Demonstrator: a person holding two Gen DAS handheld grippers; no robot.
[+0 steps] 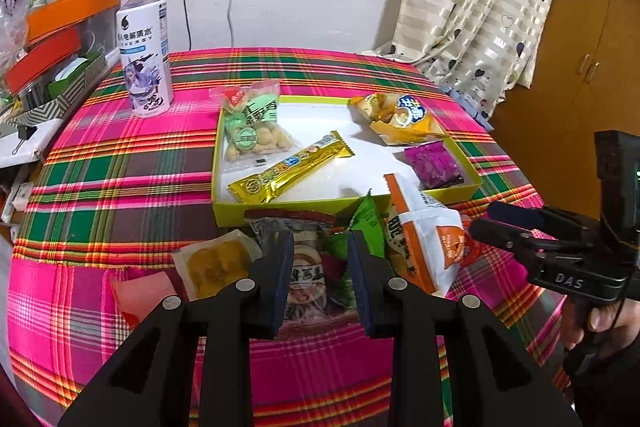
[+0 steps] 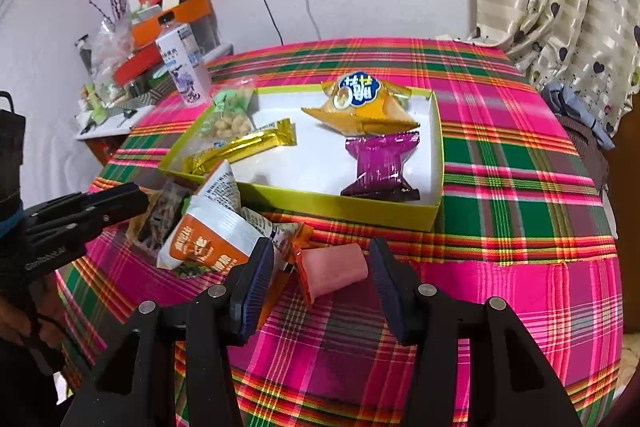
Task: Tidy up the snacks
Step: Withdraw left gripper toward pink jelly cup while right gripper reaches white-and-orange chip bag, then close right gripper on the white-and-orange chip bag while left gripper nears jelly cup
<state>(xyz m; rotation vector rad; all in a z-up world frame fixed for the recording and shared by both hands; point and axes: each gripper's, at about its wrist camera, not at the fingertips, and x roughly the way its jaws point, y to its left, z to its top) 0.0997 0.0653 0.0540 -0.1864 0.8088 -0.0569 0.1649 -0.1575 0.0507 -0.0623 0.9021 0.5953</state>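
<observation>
Two black two-finger grippers hang over the plaid tablecloth (image 2: 520,187). Left gripper (image 1: 320,259): jaws part open, clasping nothing, poised above a clear wrapped pastry packet (image 1: 308,267) in the loose pile before the box. Right gripper (image 2: 320,281): jaws apart, flanking a pink sausage stick (image 2: 336,269) without evident contact. Beside it lies an orange-and-white crisp bag (image 2: 208,239). Beyond, the shallow yellow-green cardboard box (image 2: 360,205) holds a gold bar wrapper (image 2: 248,143), purple foil sweet (image 2: 380,163), yellow pyramid pouch (image 2: 360,107) and green nut bag (image 1: 248,123). White drink bottle (image 1: 146,55) stands apart, upright.
</observation>
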